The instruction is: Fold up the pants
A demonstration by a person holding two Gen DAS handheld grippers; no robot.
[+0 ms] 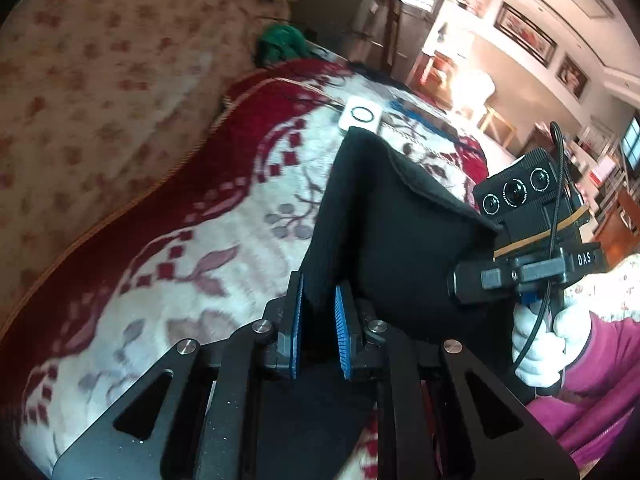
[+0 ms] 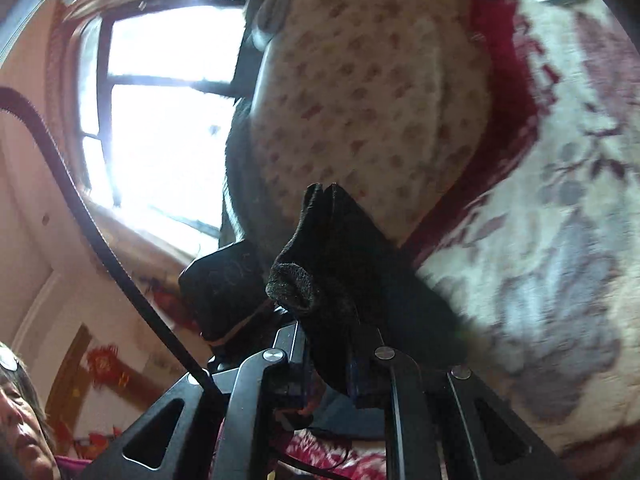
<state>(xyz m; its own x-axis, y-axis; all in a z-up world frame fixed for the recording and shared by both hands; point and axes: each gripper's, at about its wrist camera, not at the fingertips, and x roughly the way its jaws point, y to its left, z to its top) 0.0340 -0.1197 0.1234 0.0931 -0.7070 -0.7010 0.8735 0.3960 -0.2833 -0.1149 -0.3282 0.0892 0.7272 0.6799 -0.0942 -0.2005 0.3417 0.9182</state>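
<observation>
**Gripping black pants at both ends, lifted off the blanket**

Gripping the black pants (image 1: 384, 232) tight, the left gripper (image 1: 320, 332) has its blue-padded fingers (image 1: 343, 332) closed in on a fold of the dark cloth, and the fabric rises straight out from between them. From the left wrist view the pants hang in the air as a broad black sheet above the red and white floral blanket (image 1: 168, 240), stretched across to the right gripper (image 1: 472, 284), which grips the other end. A white-gloved hand (image 1: 540, 344) with a magenta sleeve (image 1: 600, 380) holds that right gripper by its handle, a black cable looping down past the glove.

Over on the right wrist view, the right gripper (image 2: 330, 360) is clamped on the pants (image 2: 344, 264) as well: a thick bunch of black fabric sticks up from between its jaws, folded edges showing at the top. The picture is blurred here, so the pads themselves are hard to make out under the cloth.

Behind the pants, a cream quilt with small red flowers (image 1: 100, 80) lies beside the blanket, a green bundle (image 1: 280, 42) sits at its far edge, and a white card with a black ring (image 1: 362, 118) rests on the blanket just beyond the top edge of the pants. A bright window (image 2: 160, 120) fills the left of the right wrist view.
</observation>
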